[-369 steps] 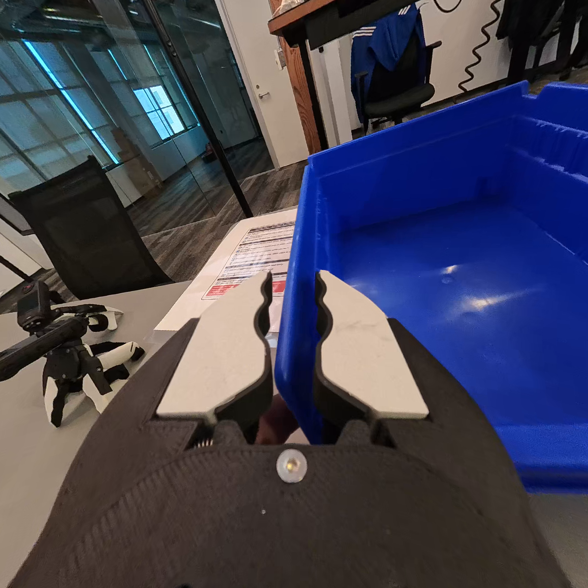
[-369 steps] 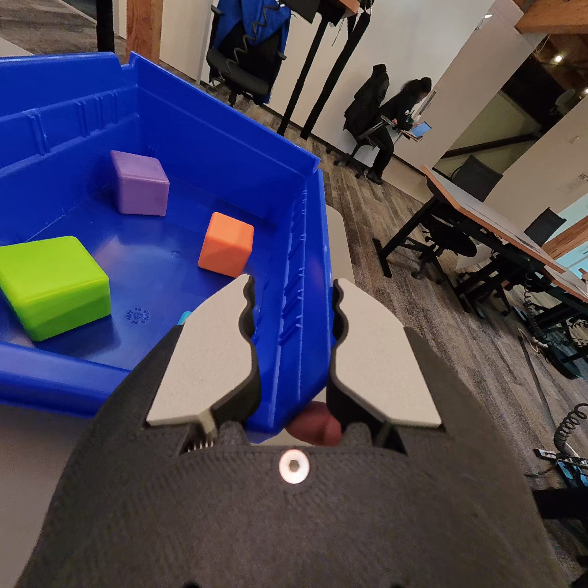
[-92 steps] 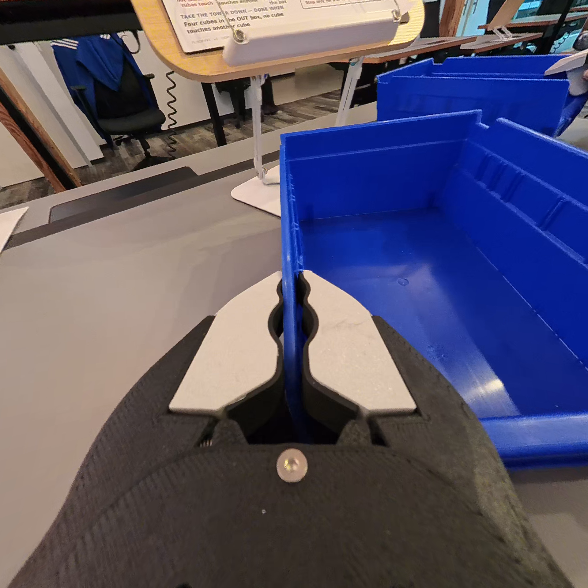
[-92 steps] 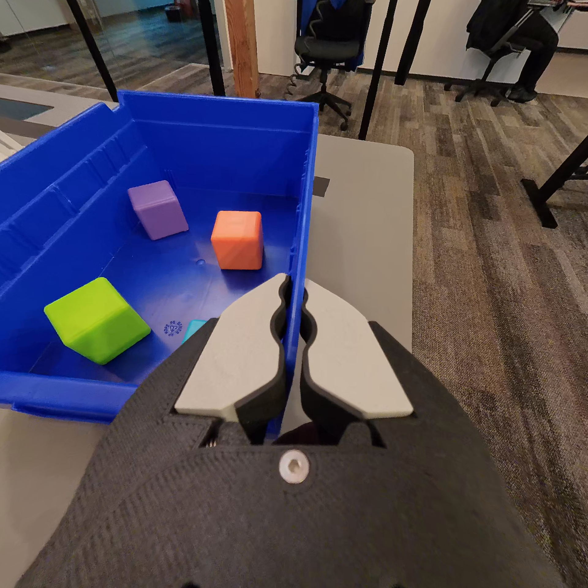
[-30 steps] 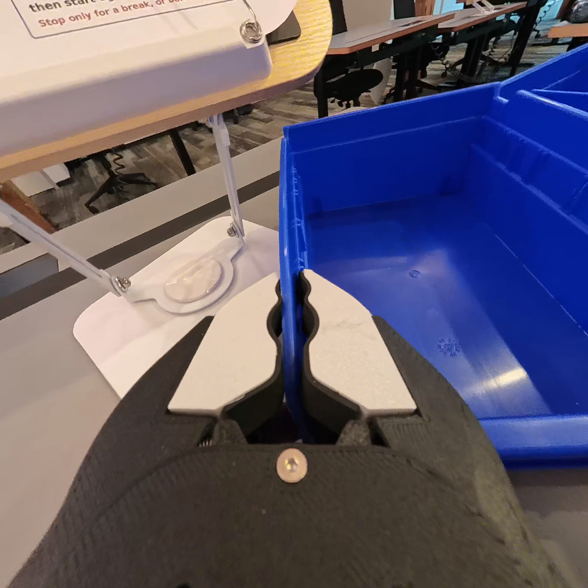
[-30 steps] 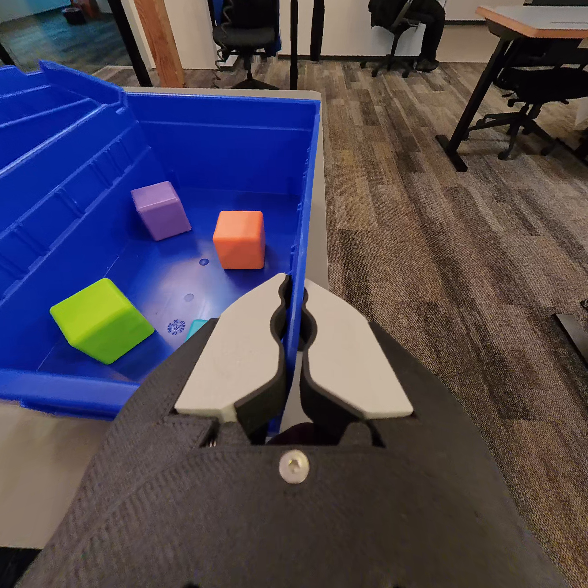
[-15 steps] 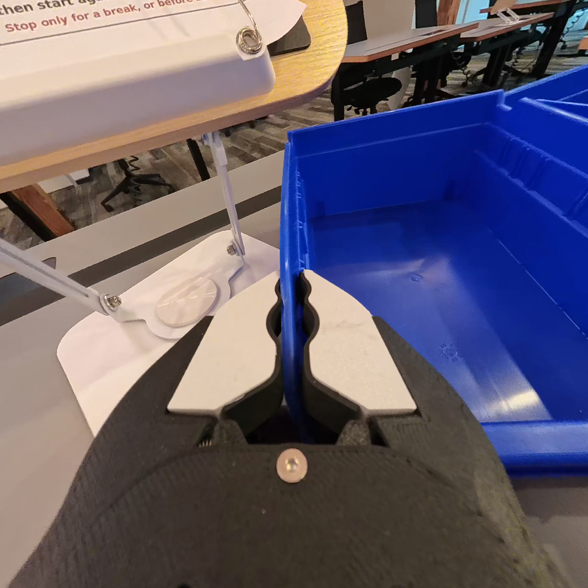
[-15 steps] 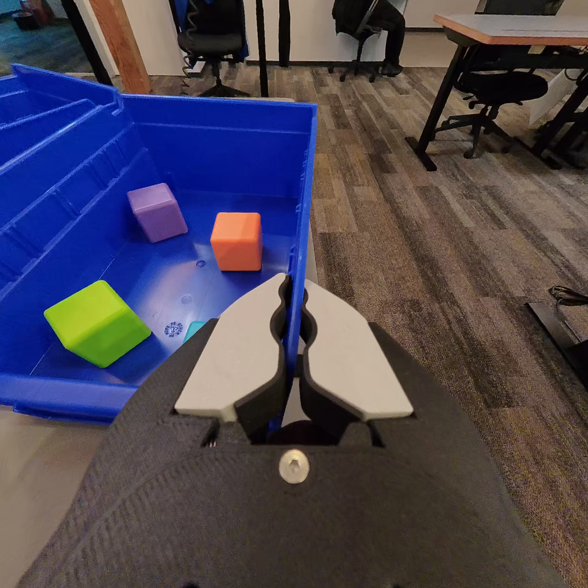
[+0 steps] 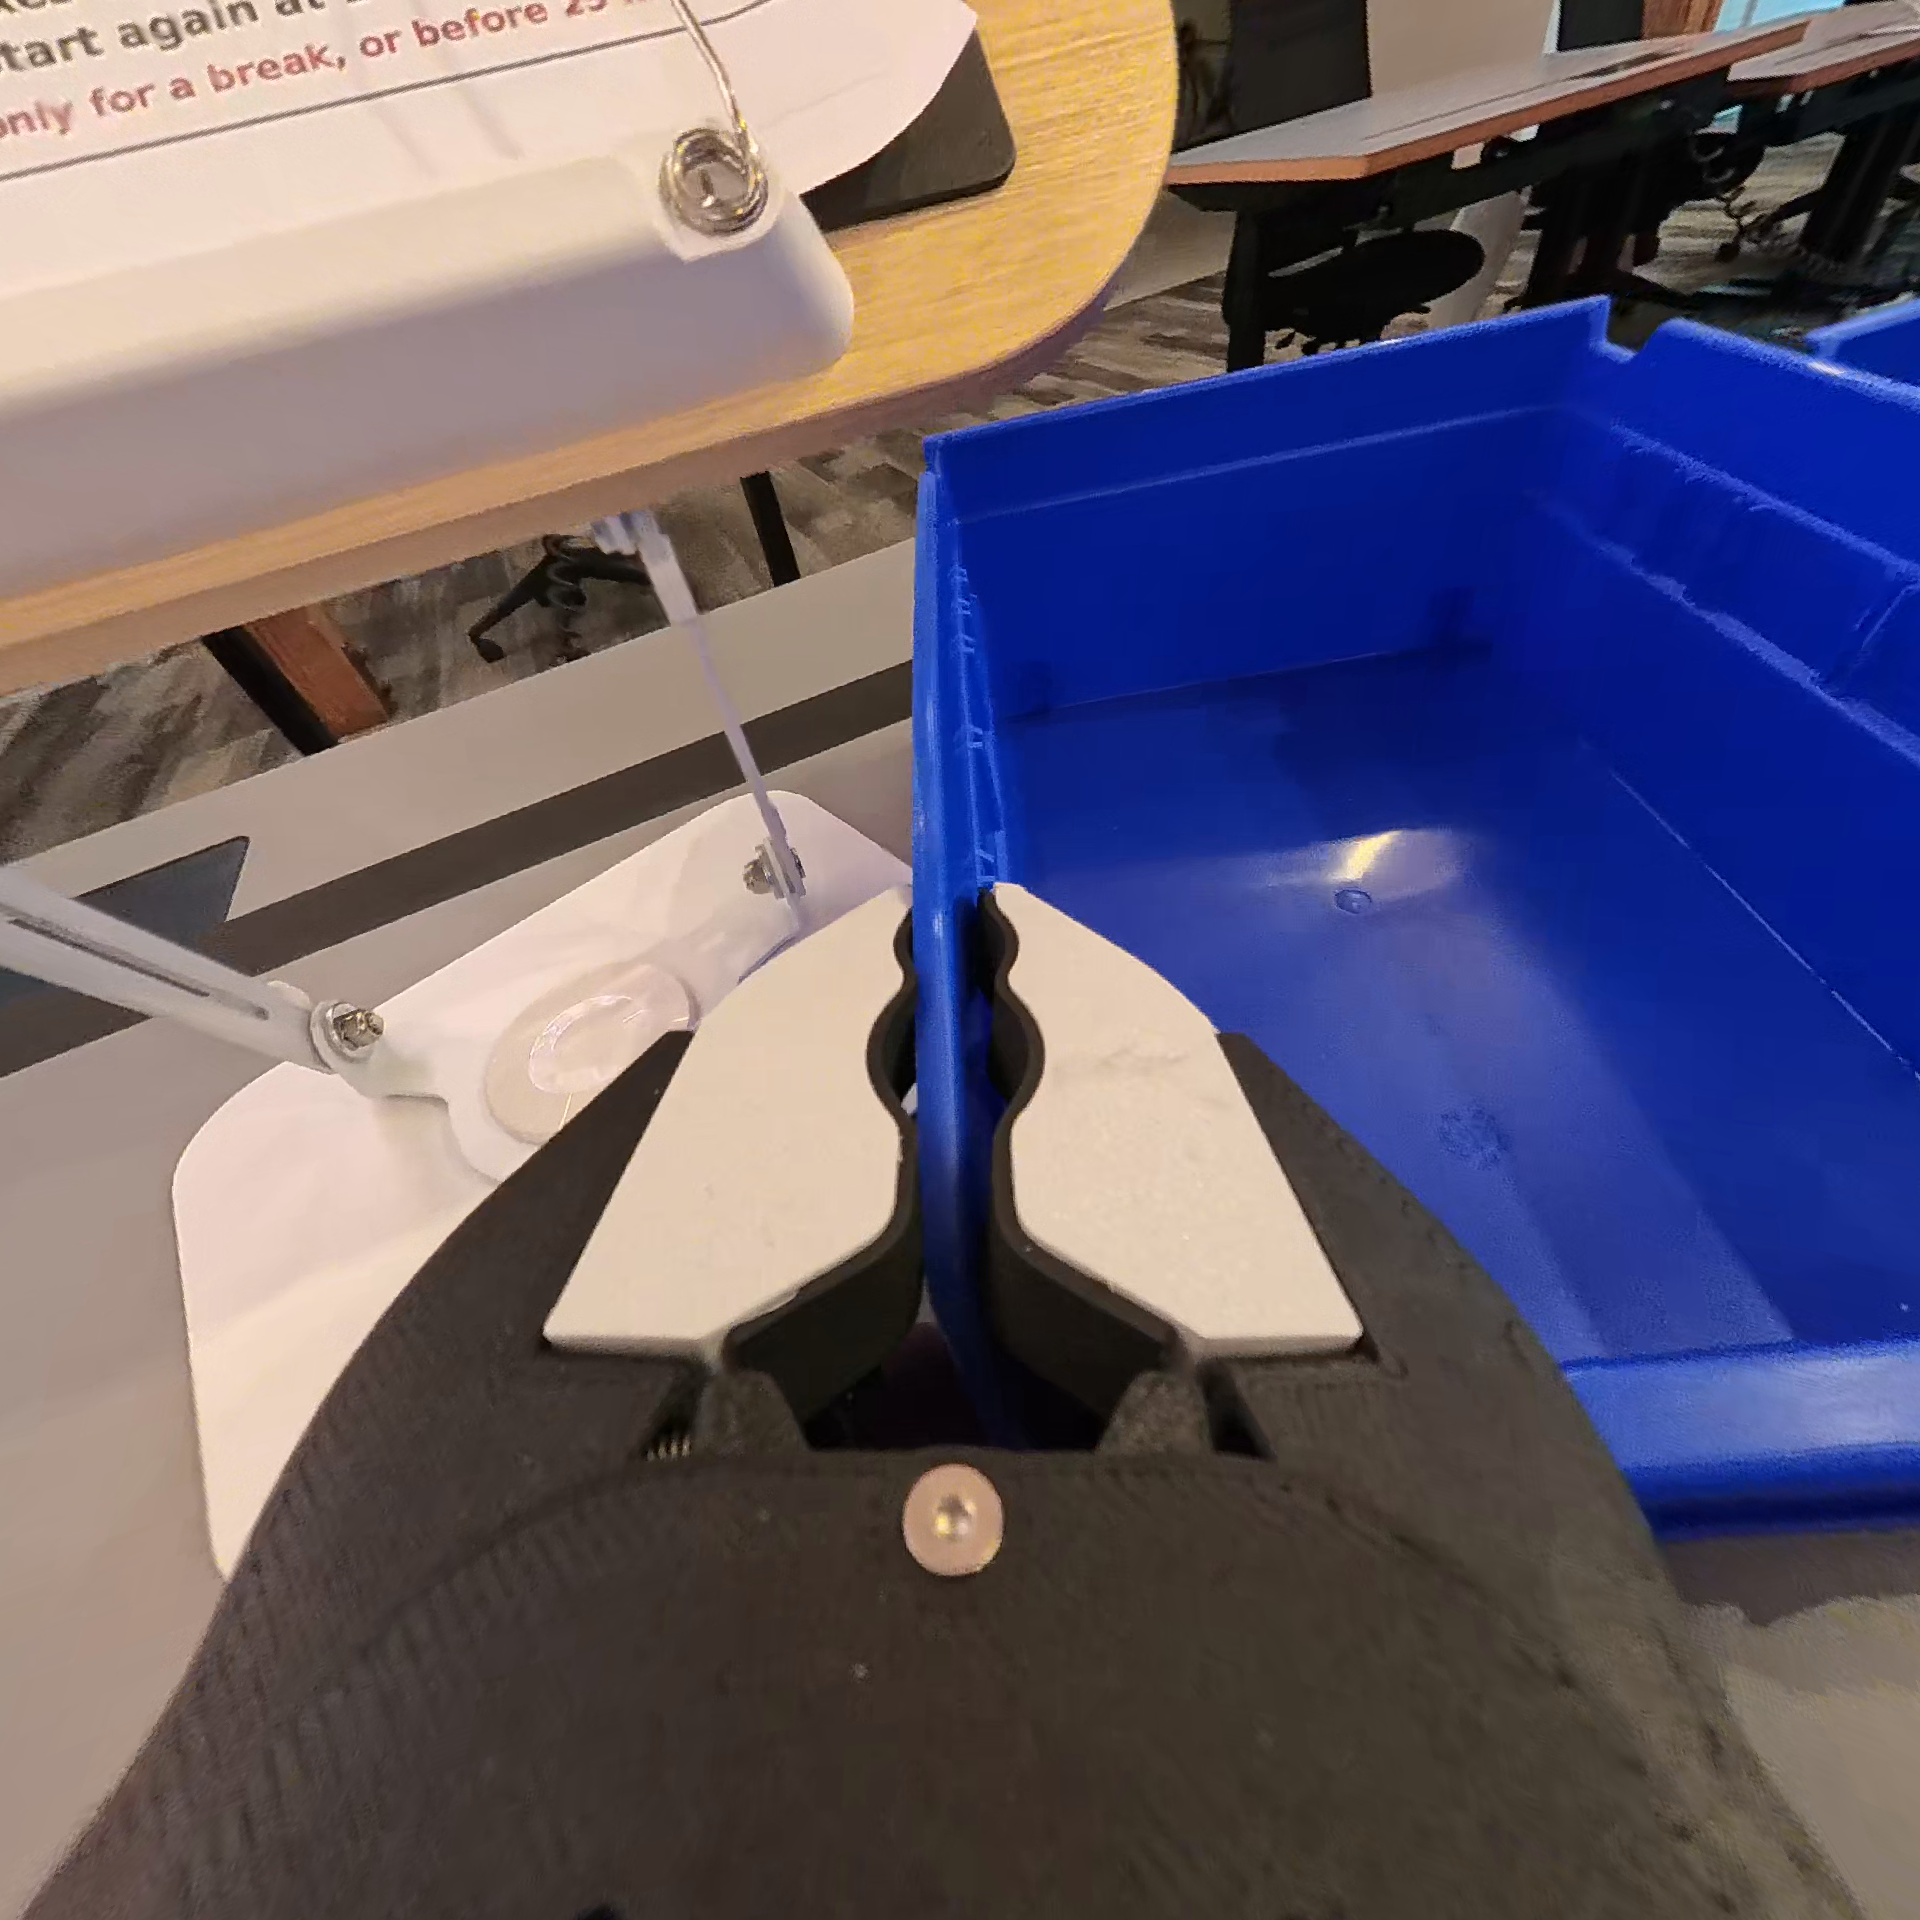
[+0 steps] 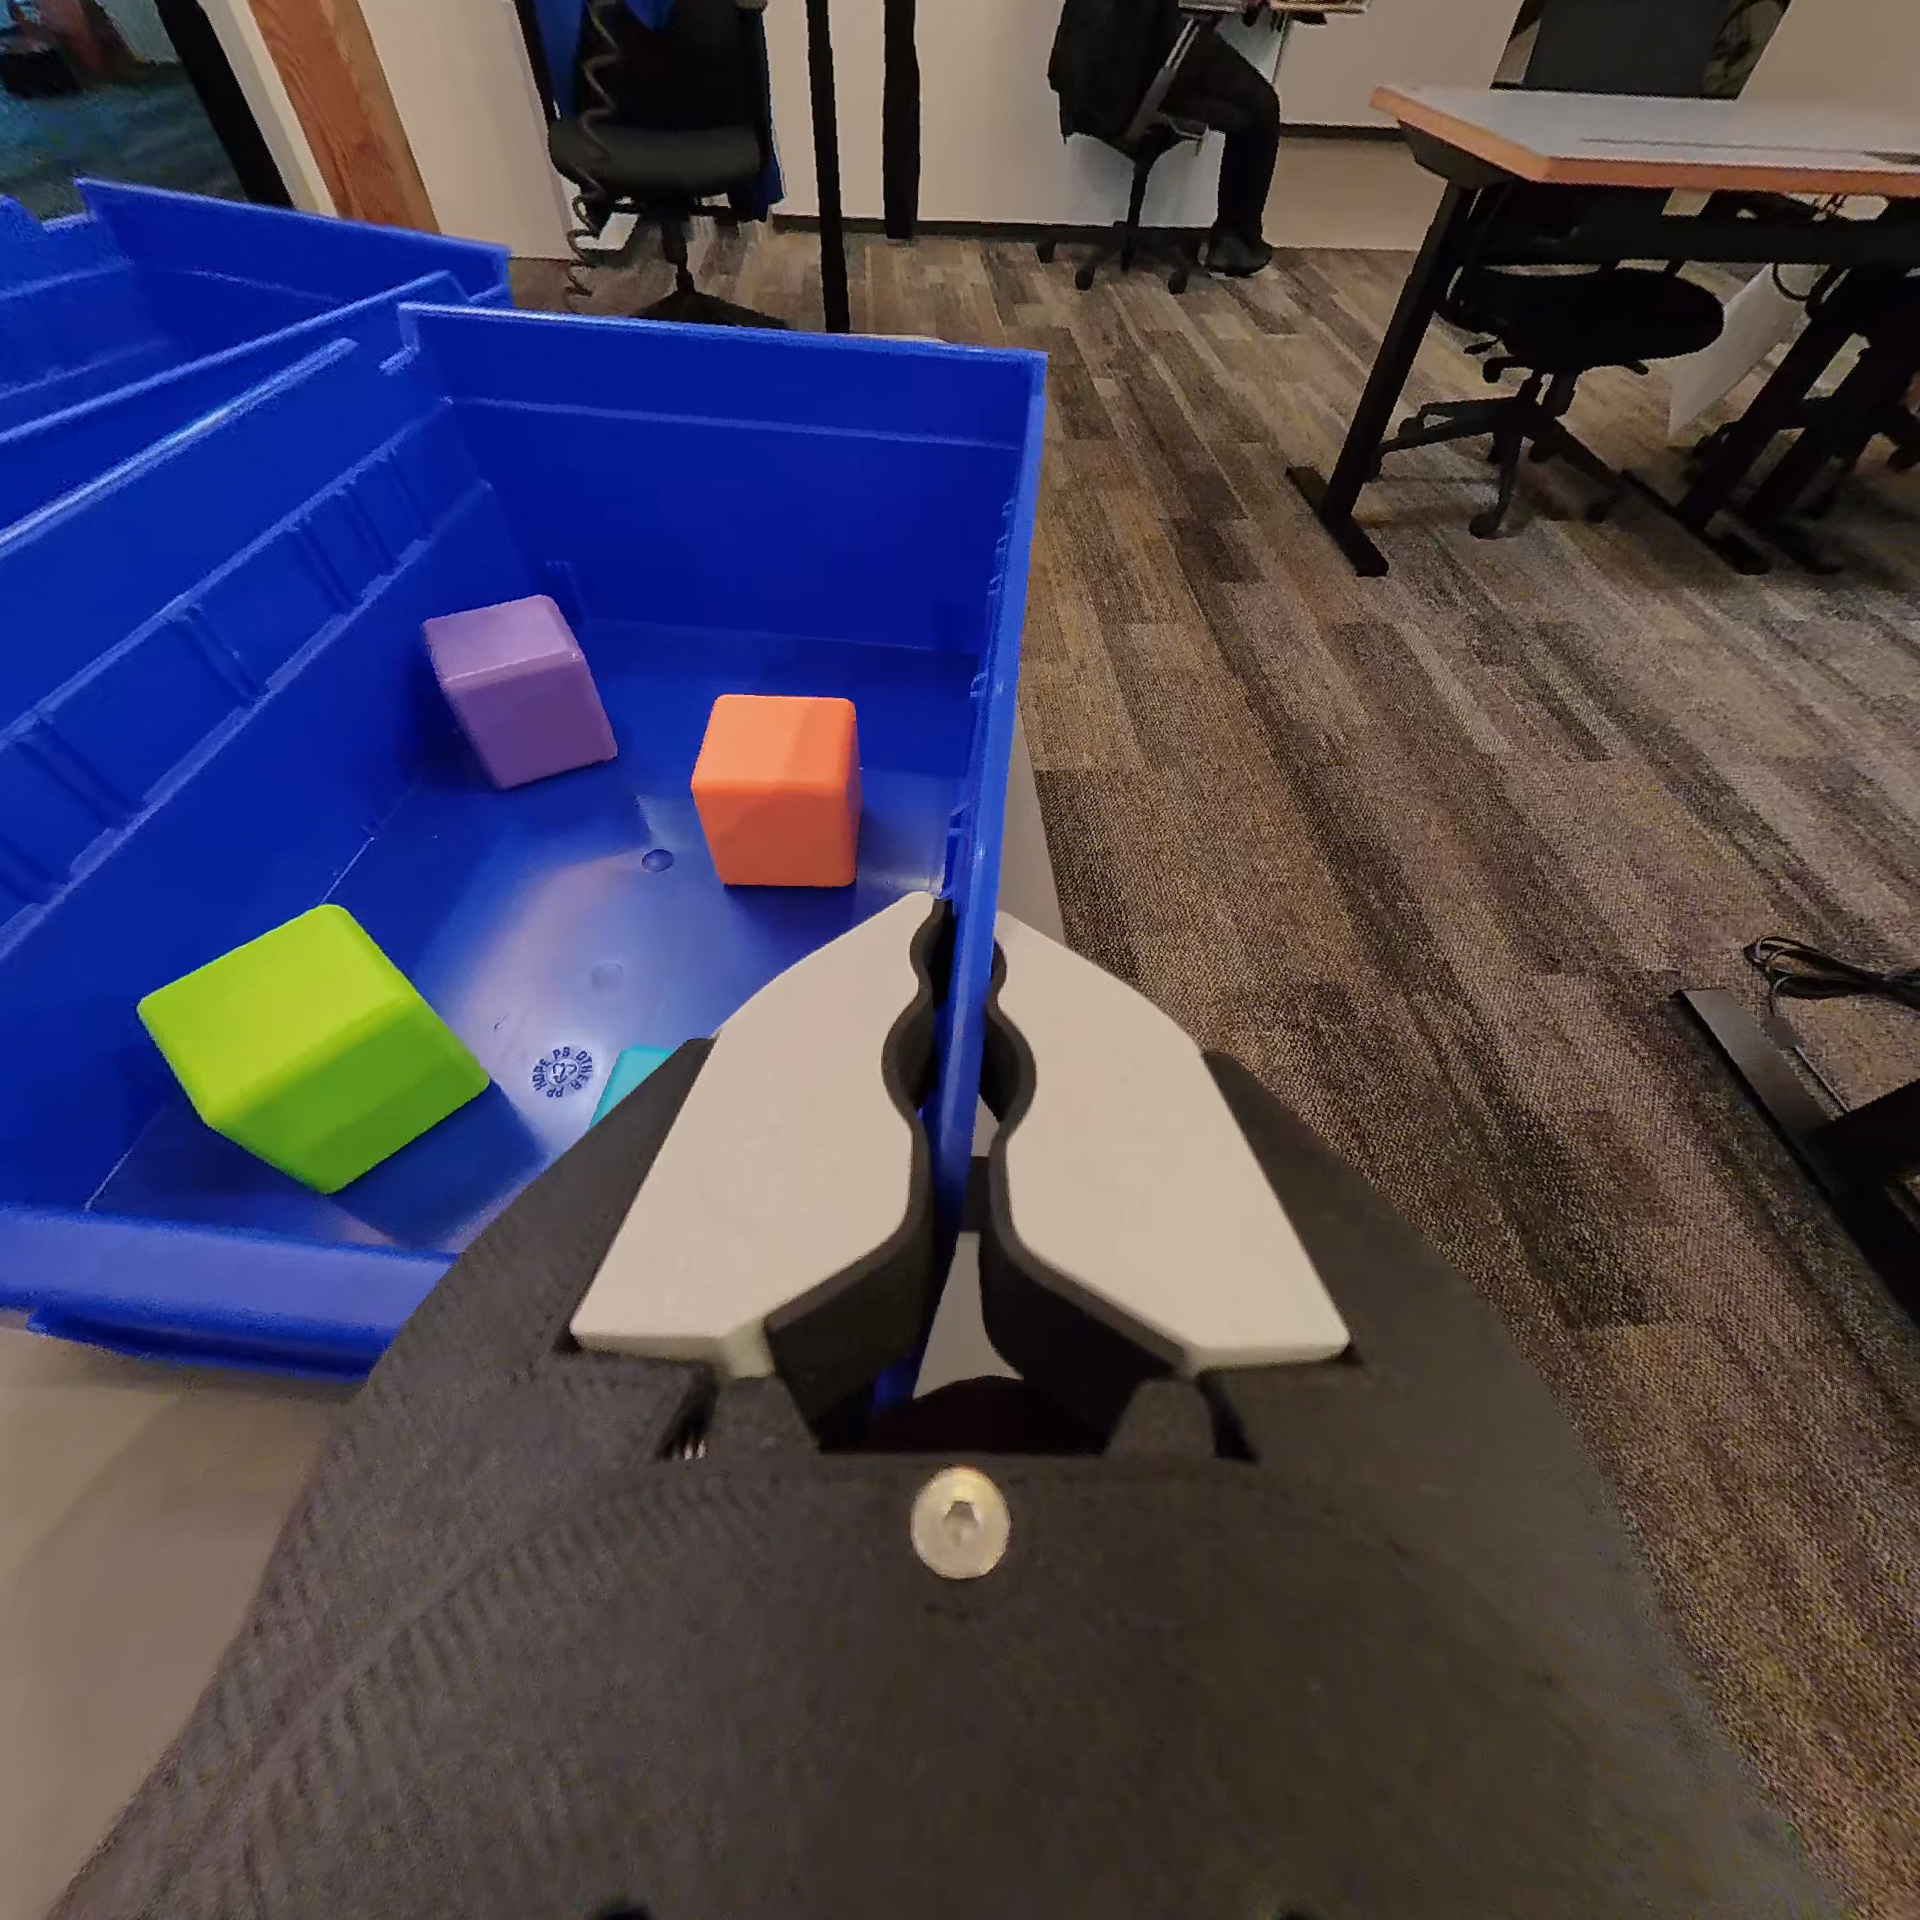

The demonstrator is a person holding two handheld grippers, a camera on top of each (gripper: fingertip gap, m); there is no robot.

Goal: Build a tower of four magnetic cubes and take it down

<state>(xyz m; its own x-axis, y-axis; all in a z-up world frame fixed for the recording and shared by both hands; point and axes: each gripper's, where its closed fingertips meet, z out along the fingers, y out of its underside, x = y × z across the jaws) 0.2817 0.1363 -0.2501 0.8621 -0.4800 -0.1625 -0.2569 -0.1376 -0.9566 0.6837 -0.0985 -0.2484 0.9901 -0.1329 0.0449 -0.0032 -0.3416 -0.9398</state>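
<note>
My left gripper (image 9: 948, 914) is shut on the left wall of an empty blue bin (image 9: 1455, 499). My right gripper (image 10: 961, 914) is shut on the right wall of a blue bin (image 10: 727, 520) that holds the cubes. In the right wrist view a purple cube (image 10: 520, 691) lies near the bin's back. An orange cube (image 10: 777, 790) sits close to the gripped wall. A green cube (image 10: 307, 1044) lies tilted at the front left. A teal cube (image 10: 629, 1081) is mostly hidden behind my right gripper's left finger. All cubes lie apart.
A white stand base (image 9: 582, 1039) with thin metal legs sits on the grey table (image 9: 83, 1351) just left of the empty bin and carries a wooden board (image 9: 935, 364) with a paper sheet overhead. More blue bins (image 10: 208, 281) stand alongside. The carpeted floor (image 10: 1455, 935) drops away right of the table edge. Left tips to right tips: about 45 cm.
Both grippers stay clamped on the bin walls. In the left view the white stand has slid left and down relative to the bin. In the right view the bin sits lower in the frame.
</note>
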